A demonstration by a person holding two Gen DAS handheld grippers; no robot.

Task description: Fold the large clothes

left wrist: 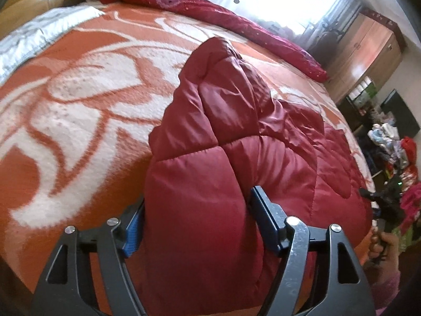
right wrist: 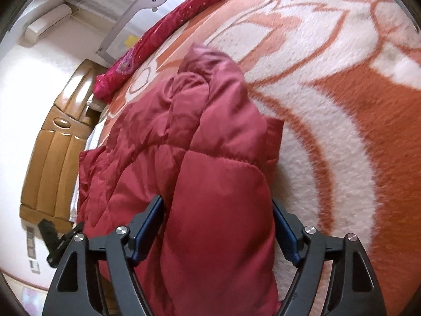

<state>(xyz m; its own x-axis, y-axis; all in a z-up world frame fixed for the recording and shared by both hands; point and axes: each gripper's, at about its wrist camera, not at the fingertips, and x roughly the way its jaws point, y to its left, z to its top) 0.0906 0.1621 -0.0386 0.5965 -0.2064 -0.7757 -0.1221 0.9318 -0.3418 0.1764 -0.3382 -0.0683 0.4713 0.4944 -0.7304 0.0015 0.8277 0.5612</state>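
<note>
Left wrist view: your left claw (left wrist: 196,220) and right claw (right wrist: 217,227) both gape, ungripping, astride the red puffer jacket (left wrist: 223,142) running lengthwise away across the bed (left wrist: 79,100).

An orange-and-white blanket (left wrist: 79,100) covers the bed, near a wooden wardrobe (left wrist: 368,52).

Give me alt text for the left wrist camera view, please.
A puffy red quilted jacket lies folded on an orange and white patterned blanket, with a padded fold sitting between the wide-spread jaws of the left gripper. A crumpled magenta cloth lies along the bed's far edge.
</note>
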